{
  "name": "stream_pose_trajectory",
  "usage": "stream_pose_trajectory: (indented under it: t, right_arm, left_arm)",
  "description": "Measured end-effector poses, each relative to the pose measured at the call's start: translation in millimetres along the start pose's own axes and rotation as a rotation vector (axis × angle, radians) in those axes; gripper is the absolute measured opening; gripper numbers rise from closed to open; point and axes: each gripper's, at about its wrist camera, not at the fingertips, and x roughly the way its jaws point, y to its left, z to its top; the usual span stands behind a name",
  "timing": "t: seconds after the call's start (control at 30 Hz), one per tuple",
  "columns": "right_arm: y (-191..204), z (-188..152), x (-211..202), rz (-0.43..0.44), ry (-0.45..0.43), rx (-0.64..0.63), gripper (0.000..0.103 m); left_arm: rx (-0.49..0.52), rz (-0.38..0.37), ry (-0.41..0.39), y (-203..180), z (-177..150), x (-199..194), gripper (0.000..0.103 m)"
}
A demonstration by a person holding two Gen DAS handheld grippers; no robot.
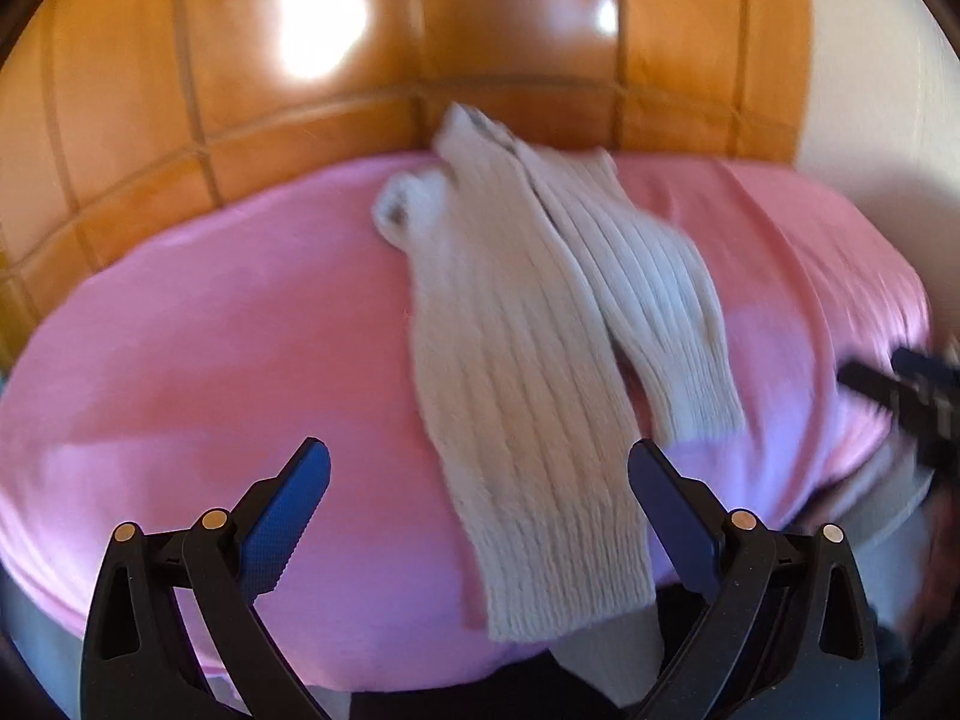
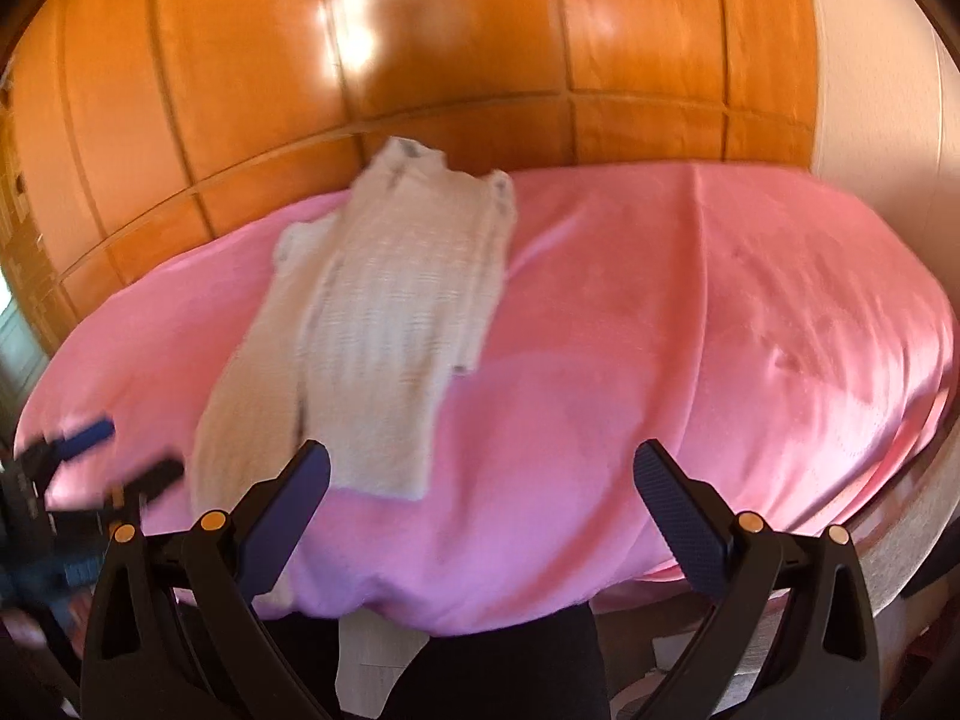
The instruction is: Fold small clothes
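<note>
The left gripper (image 1: 479,468) sits nearest the lens, its 2 blue-padded fingers (image 1: 287,516) spread wide and holding nothing. The cuff end of the nearer sock (image 1: 528,420) lies between them in the left wrist view, though whether the pads touch the knit cannot be told. The right gripper (image 2: 482,471) is likewise spread and empty, over bare pink cloth to the right of the socks.

2 pale ribbed socks lie lengthwise on the pink cover (image 1: 210,360), roughly side by side and overlapping, toes toward the far edge by the wooden panels (image 1: 510,30) and cuffs toward the near edge. The nearer sock's cuff reaches the near edge and seems to droop over it; the second sock (image 1: 636,300) stops short, so the cuffs are not level. Both views are blurred, so finer detail is uncertain.

The step in hand looks like taking hold of the cuffs for the first fold. To do it well, the 2 cuffs probably want lining up first, so the pair folds as 1. Each gripper should pinch both layers at a cuff corner, lift only slightly, and carry the cuffs toward the toes in 1 even sweep. The cover looks soft and loose, so a deep pinch could catch it too.
</note>
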Motion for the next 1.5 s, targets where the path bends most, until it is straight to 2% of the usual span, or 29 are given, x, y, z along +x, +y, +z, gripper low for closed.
stream_pose_trajectory:
  t: [0.07,0.2,0.27,0.33,0.37,0.4,0.43,0.47,0.5,0.53,0.57,0.67,0.8,0.87,0.97,1.1,1.17,1.23,1.27,1.3,1.33,1.37,1.4,1.43,1.5]
  right_arm:
    - [-7,9,14,0.005,0.02,0.017,0.098]
    - [-3,20,43,0.074,0.088,0.0,0.085]
    - [7,24,62,0.125,0.132,-0.028,0.075]
    - [17,27,81,0.179,0.178,-0.055,0.074]
    - [25,26,98,0.224,0.239,-0.078,0.074]
    - [29,24,109,0.244,0.276,-0.085,0.073]
    - [35,19,120,0.25,0.314,-0.106,0.072]
    - [39,17,123,0.228,0.31,-0.139,0.066]
    - [49,16,119,0.207,0.272,-0.231,0.058]
    - [53,18,112,0.22,0.255,-0.275,0.029]
    - [54,21,106,0.215,0.24,-0.296,0.007]
    - [40,44,84,0.177,0.158,-0.317,0.007]
    - [-7,98,67,0.086,0.048,-0.22,0.007]
    - [-31,125,62,0.018,-0.005,-0.179,0.007]
    - [-70,169,68,-0.093,-0.047,-0.119,0.007]
    - [-128,221,94,-0.249,-0.049,-0.01,0.007]
    - [-159,245,110,-0.314,-0.031,0.058,0.006]
    - [-179,264,136,-0.374,0.005,0.097,0.007]
    - [-187,269,148,-0.387,0.027,0.113,0.007]
    - [-195,273,162,-0.392,0.055,0.139,0.01]
    - [-199,274,166,-0.397,0.065,0.156,0.022]
    - [-200,273,168,-0.395,0.064,0.17,0.05]
    - [-204,273,165,-0.389,0.055,0.183,0.061]
    - [-202,267,161,-0.381,0.044,0.187,0.07]
    - [-190,248,150,-0.333,0.041,0.17,0.071]
  left_arm:
    - [0.035,-0.069,0.04,-7,-5,12,0.098]
    - [0.114,-0.107,0.093,-25,-14,32,0.098]
    - [0.135,-0.09,0.133,-28,-18,46,0.083]
    - [0.132,-0.078,0.146,-25,-18,56,0.064]
    - [0.133,-0.079,0.133,-23,-18,56,0.058]
    - [0.137,-0.08,0.123,-21,-18,54,0.046]
    - [0.136,-0.09,0.111,-18,-17,53,0.027]
    - [0.119,-0.094,0.102,-12,-16,51,0.016]
    - [0.091,-0.118,0.105,-7,-15,50,0.013]
    - [0.035,-0.162,0.107,4,-12,46,0.012]
    - [-0.008,-0.186,0.095,14,-7,41,0.012]
    - [-0.146,-0.225,0.011,57,18,18,0.011]
    - [-0.334,-0.215,-0.116,130,57,-8,0.011]
    - [-0.42,-0.184,-0.178,172,77,-17,0.011]
    - [-0.513,-0.08,-0.226,230,108,-19,0.011]
    - [-0.608,0.106,-0.213,296,149,-2,0.011]
    - [-0.675,0.215,-0.16,332,169,20,0.011]
    - [-0.78,0.247,-0.101,369,177,43,0.013]
    - [-0.79,0.259,-0.077,377,181,52,0.014]
    - [-0.804,0.31,-0.042,383,183,60,0.023]
    - [-0.822,0.338,-0.031,383,183,63,0.041]
    - [-0.827,0.335,-0.046,380,181,63,0.052]
    - [-0.819,0.323,-0.07,378,179,60,0.069]
    - [-0.799,0.311,-0.098,369,175,57,0.071]
    - [-0.755,0.256,-0.095,350,170,59,0.071]
